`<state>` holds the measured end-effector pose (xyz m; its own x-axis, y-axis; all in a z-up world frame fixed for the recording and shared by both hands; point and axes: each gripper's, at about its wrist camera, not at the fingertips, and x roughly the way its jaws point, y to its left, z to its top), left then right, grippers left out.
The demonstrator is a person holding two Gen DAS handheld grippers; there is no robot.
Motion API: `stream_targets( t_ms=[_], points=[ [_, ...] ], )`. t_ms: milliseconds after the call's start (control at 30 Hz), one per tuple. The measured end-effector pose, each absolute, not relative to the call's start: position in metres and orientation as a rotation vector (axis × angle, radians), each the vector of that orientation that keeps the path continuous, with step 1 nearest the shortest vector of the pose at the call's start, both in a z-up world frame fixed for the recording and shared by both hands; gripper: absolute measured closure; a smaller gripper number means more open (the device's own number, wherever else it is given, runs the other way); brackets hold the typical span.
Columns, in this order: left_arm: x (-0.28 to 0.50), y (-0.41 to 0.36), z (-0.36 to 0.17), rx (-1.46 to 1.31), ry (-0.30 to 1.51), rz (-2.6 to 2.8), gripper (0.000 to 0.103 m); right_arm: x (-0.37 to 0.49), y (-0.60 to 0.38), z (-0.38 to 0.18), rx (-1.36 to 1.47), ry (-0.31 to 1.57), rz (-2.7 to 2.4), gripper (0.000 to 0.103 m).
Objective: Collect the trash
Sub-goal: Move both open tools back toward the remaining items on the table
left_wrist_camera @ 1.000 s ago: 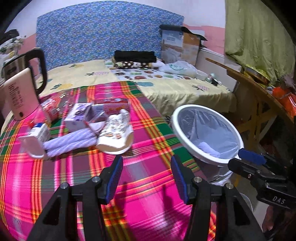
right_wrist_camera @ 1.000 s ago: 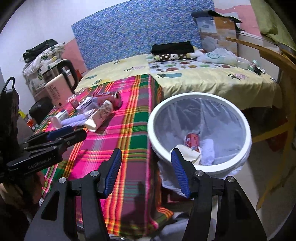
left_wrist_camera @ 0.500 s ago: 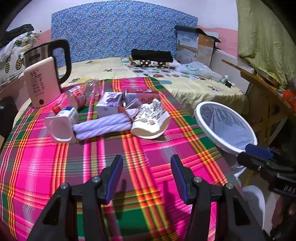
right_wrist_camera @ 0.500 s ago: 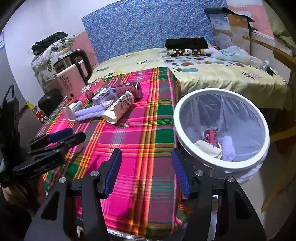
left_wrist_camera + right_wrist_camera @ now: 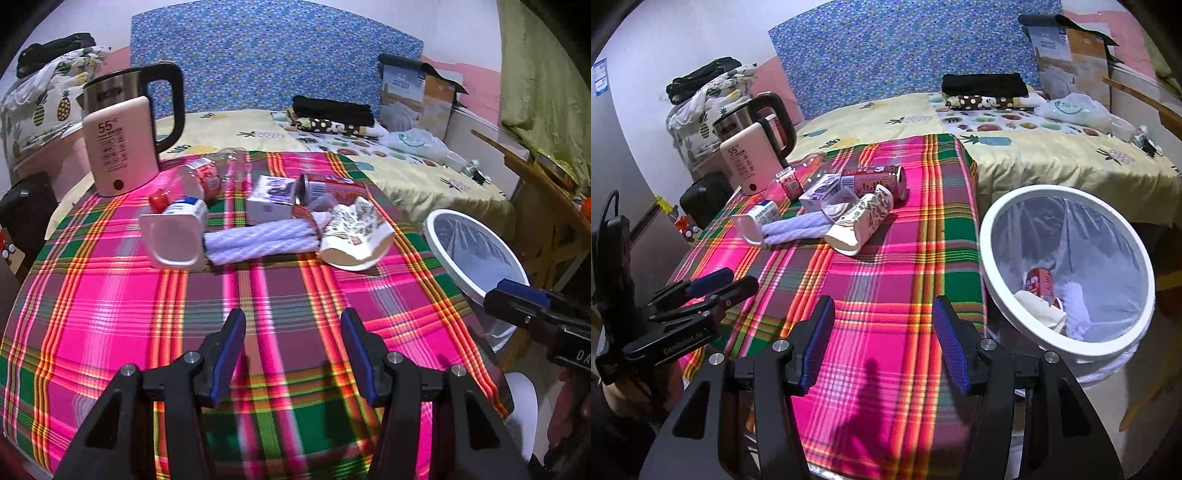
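A heap of trash lies at the far side of the plaid tablecloth (image 5: 110,295). It holds a printed paper cup (image 5: 354,236) on its side, a red can (image 5: 332,188), a small box (image 5: 269,199), a lilac twisted roll (image 5: 258,242), a white tub (image 5: 173,240) and a clear bottle with a red cap (image 5: 195,177). My left gripper (image 5: 291,350) hovers open over bare cloth, short of the heap. The right gripper (image 5: 882,347) is over the table's near corner beside the white-rimmed bin (image 5: 985,251); its jaws are closing with nothing between them. A red can (image 5: 1039,282) and crumpled paper lie in the bin.
A pink and steel kettle (image 5: 122,147) stands at the table's back left. The bin (image 5: 430,236) sits off the table's right edge, with a wooden table (image 5: 535,192) beyond it. A bed with folded clothes (image 5: 332,110) lies behind. My left gripper (image 5: 735,282) shows at the right view's left side.
Both views have swung left over the table. The trash heap has come to the middle of the left view and the bin has slid right. The right jaws stand slightly narrower.
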<state>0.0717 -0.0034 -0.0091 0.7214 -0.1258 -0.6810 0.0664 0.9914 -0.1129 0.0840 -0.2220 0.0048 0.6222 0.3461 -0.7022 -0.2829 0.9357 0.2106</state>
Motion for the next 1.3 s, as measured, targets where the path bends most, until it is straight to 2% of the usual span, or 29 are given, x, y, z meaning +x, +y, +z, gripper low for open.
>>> stream_targets(
  t_ms=[500,633,733,1300],
  points=[
    [0.093,0.036,-0.009,-0.118,0.756,-0.023,0.047,0.107,-0.206,0.005,0.083,0.828,0.387,0.054],
    [0.104,0.053,-0.006,-0.137,0.738,0.006,0.034,0.116,-0.200,0.003,0.086,0.833,0.395,0.054],
    [0.113,0.064,-0.007,-0.142,0.732,0.032,0.031,0.124,-0.197,0.000,0.088,0.842,0.396,0.054],
    [0.155,0.086,-0.030,-0.164,0.772,0.050,0.028,0.164,-0.184,-0.021,0.156,0.911,0.408,0.054]
  ],
)
